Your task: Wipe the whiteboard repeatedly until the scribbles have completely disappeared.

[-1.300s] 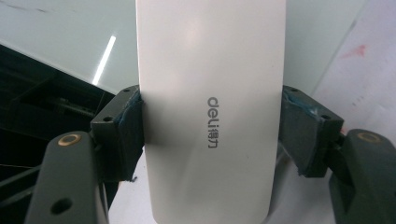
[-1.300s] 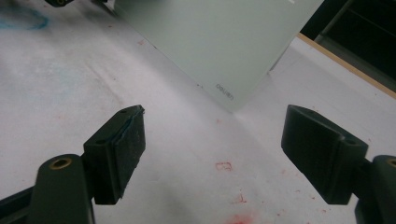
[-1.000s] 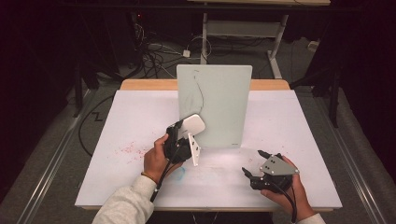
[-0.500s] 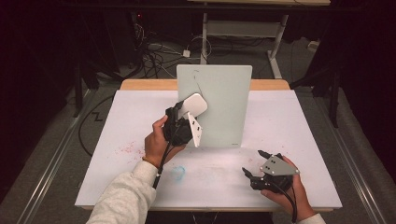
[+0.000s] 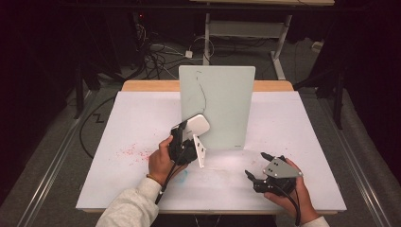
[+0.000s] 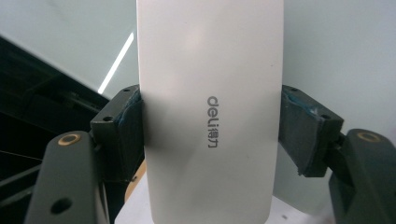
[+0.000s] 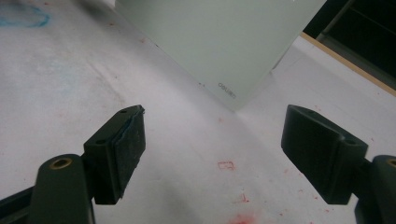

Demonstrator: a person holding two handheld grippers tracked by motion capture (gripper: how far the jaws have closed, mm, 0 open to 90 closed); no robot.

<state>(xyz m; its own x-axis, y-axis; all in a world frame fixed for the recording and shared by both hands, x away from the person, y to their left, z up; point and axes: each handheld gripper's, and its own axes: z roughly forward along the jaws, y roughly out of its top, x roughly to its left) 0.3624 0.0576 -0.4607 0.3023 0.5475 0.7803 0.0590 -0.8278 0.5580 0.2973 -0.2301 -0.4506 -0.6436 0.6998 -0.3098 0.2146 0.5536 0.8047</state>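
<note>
Left claw (image 6: pixel 211 135) clamps the eraser (image 6: pixel 210 107) across its smooth, light, stiff sides; right claw (image 7: pixel 224 149), at five o'clock, rests apart.

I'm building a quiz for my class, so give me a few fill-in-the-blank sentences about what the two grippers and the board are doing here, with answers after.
1. The left gripper is shut on a white ______ that bears grey "deli" lettering.
2. The right gripper has its jaws ______ with nothing between them.
3. The pale green board stands ______ on the white table.
4. In the high view, the black mark on the board lies near its top ______ corner.

Missing words: eraser; open; upright; left
</note>
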